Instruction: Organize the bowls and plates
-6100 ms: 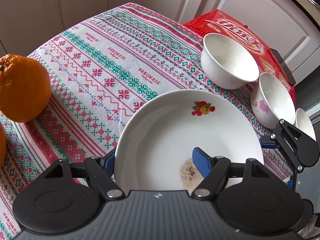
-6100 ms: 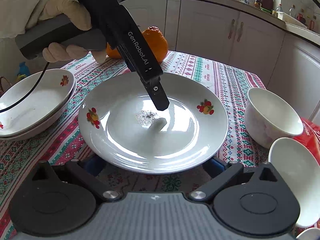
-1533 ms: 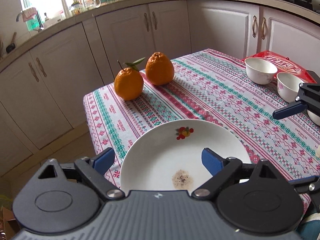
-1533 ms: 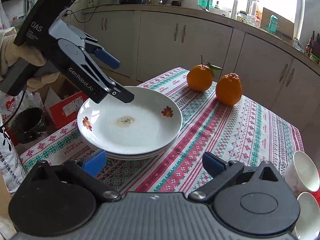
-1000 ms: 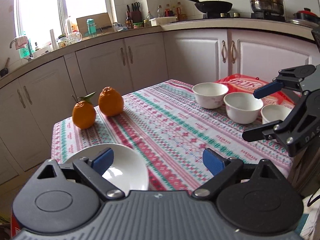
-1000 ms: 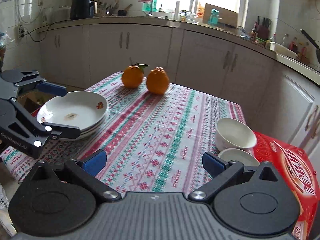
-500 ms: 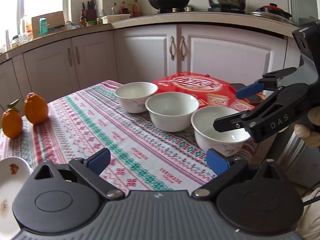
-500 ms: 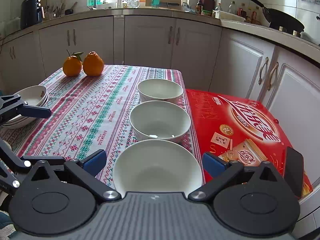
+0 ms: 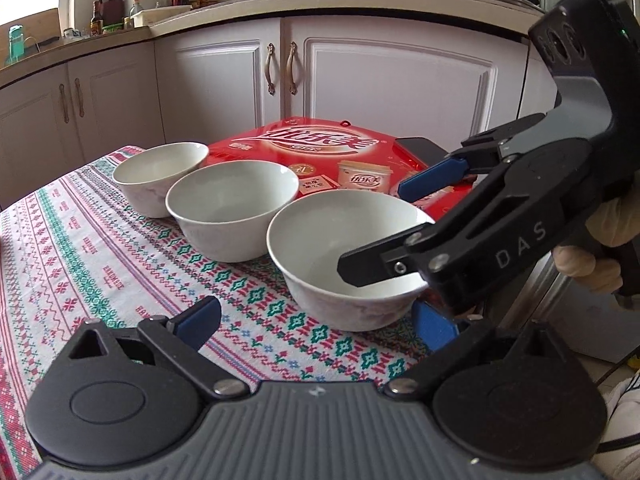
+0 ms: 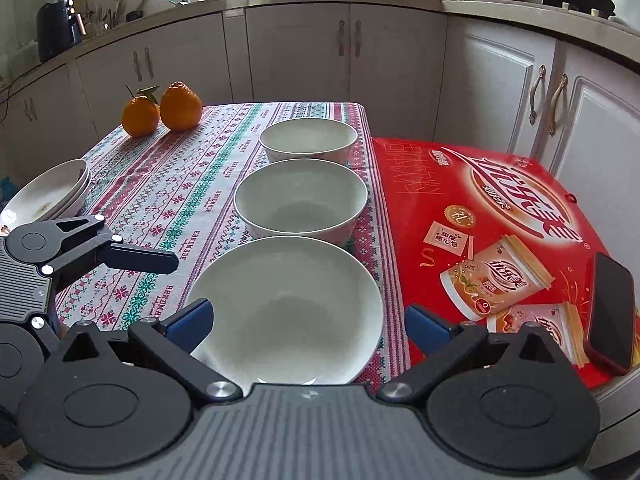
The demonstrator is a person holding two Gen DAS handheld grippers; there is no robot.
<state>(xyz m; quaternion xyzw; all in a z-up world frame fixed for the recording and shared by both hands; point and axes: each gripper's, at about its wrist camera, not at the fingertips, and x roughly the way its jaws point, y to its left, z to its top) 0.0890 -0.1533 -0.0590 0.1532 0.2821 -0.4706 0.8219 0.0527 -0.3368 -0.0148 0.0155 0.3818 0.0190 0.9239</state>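
Observation:
Three white bowls stand in a row on the patterned tablecloth (image 10: 192,196): near bowl (image 10: 286,308), middle bowl (image 10: 300,200), far bowl (image 10: 308,138). They also show in the left wrist view as near (image 9: 340,256), middle (image 9: 232,204) and far (image 9: 160,176). My right gripper (image 10: 306,322) is open, its fingers on either side of the near bowl. My left gripper (image 9: 316,320) is open and empty, just in front of the near bowl. A stack of plates (image 10: 48,196) sits at the table's left edge.
A red snack box (image 10: 492,216) lies right of the bowls with a phone (image 10: 610,312) on it. Two oranges (image 10: 162,110) sit at the table's far corner. White kitchen cabinets (image 10: 320,56) stand behind the table.
The left gripper let go of the plate on the stack and swung over to the bowls. The right gripper moved up to the near bowl and now straddles it.

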